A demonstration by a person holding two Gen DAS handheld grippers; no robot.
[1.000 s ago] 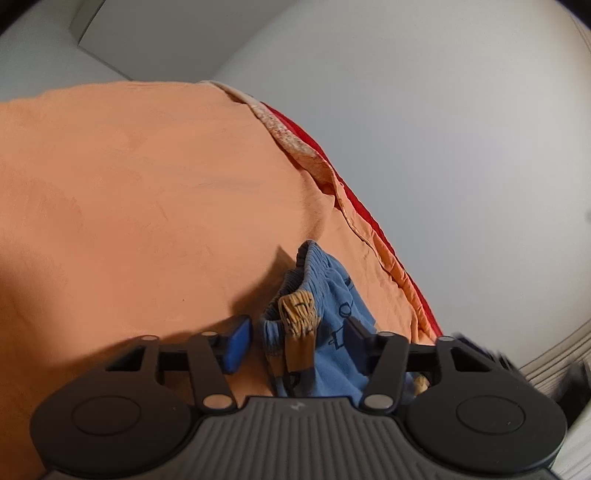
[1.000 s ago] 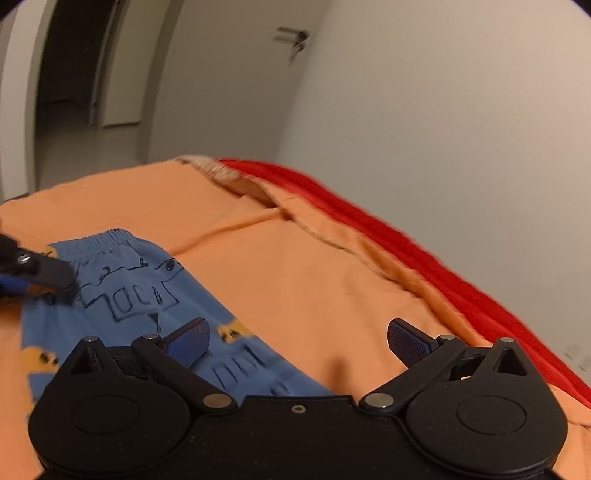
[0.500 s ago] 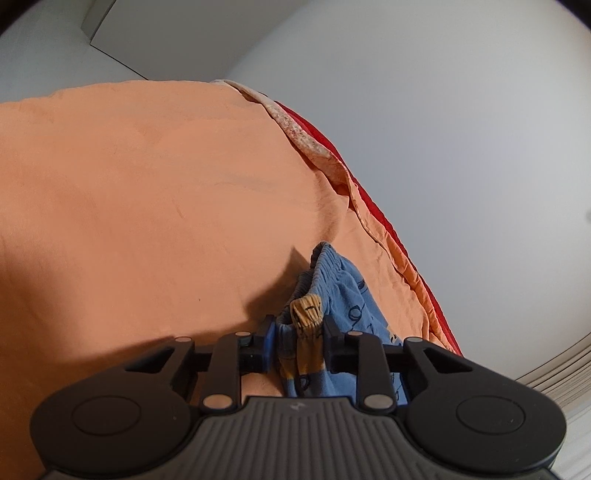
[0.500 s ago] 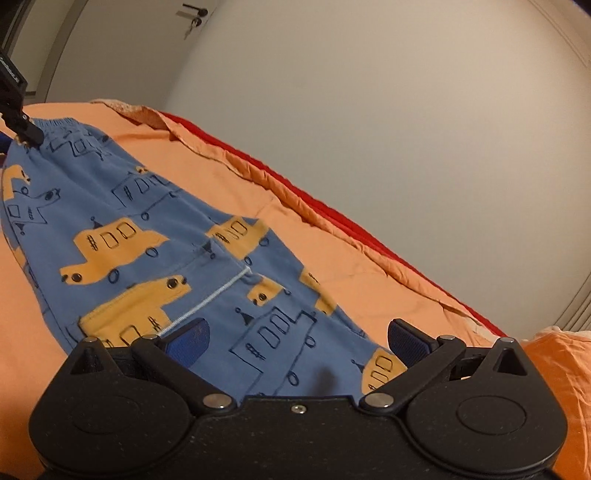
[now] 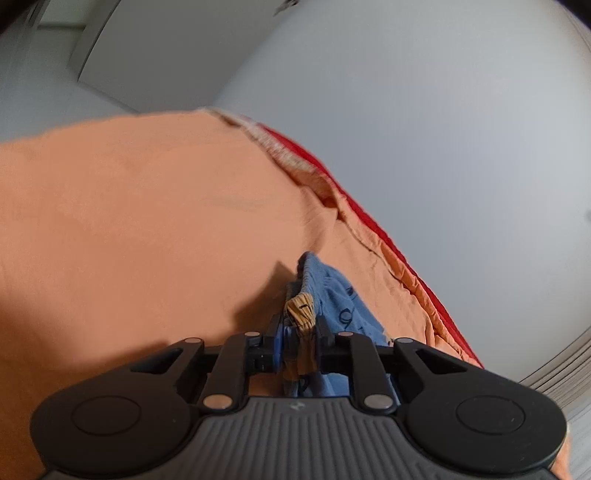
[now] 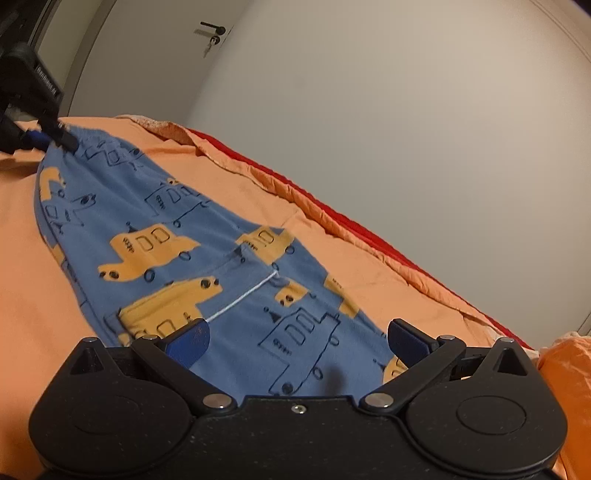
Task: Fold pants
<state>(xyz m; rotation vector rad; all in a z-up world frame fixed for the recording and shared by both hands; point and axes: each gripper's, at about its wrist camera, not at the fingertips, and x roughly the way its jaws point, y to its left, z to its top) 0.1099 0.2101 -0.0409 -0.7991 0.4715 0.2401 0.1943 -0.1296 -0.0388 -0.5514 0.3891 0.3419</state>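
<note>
Blue pants (image 6: pixel 221 258) with yellow vehicle prints lie stretched across an orange bed sheet (image 6: pixel 22 295). In the left wrist view the bunched waistband of the pants (image 5: pixel 332 295) sits between the fingers of my left gripper (image 5: pixel 299 332). Its jaws are closing and the pads press on the fabric. The right wrist view shows the same left gripper (image 6: pixel 55 138) at the far top left, pinching the waistband corner. My right gripper (image 6: pixel 295 336) hovers open low over the leg end of the pants, with fabric under it and nothing gripped.
A red blanket edge (image 6: pixel 332 210) runs along the far side of the bed beside a pale wall. A door with a handle (image 6: pixel 212 29) stands behind. Bunched orange fabric (image 6: pixel 569 369) lies at the right edge.
My left jaws have narrowed from wide apart onto the waistband. My right gripper swung from bare sheet over to the leg end of the pants, then stayed almost still.
</note>
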